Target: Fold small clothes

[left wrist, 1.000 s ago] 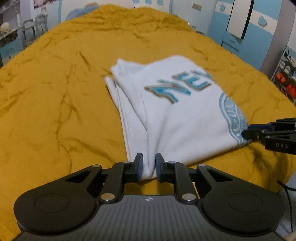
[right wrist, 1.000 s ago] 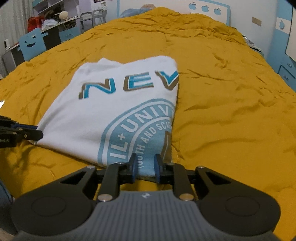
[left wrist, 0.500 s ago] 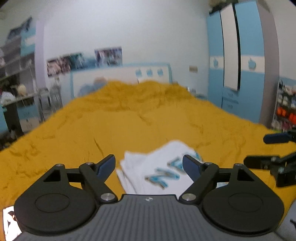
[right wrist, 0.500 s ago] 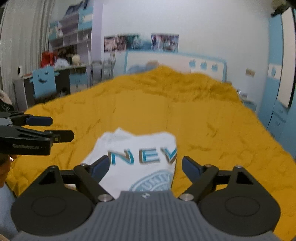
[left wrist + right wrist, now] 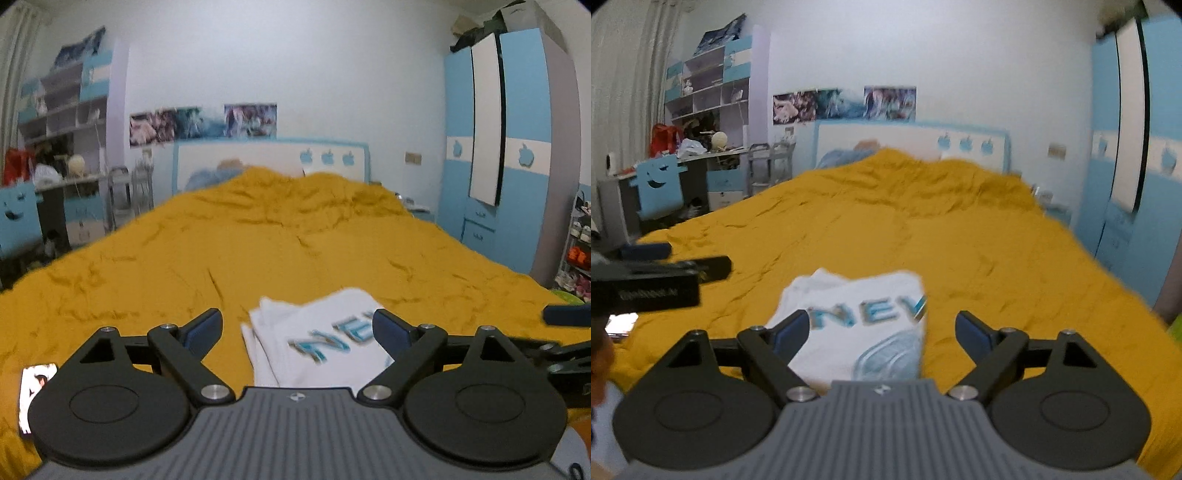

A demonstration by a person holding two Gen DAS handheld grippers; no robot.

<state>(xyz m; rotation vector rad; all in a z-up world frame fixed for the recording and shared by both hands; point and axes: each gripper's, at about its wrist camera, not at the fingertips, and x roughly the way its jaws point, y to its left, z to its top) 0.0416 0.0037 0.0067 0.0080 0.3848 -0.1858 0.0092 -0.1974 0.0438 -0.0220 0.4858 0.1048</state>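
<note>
A folded white T-shirt with blue lettering lies flat on the mustard-yellow bedspread. My left gripper hovers above its near edge, lifted clear. Its jaws are opening wide and nothing is between the pads. In the right wrist view the same T-shirt lies below my right gripper, which is open and empty, raised off the cloth. The left gripper shows at that view's left edge, and the right gripper at the left wrist view's right edge.
The bedspread runs back to a white and blue headboard. A blue wardrobe stands right of the bed, with a desk and shelves on the left. A small card-like item lies at the bed's near left.
Both grippers let go of the T-shirt's near edge, opened wide and rose, tilting up so the room's back wall came into view. The folded T-shirt stayed on the bed.
</note>
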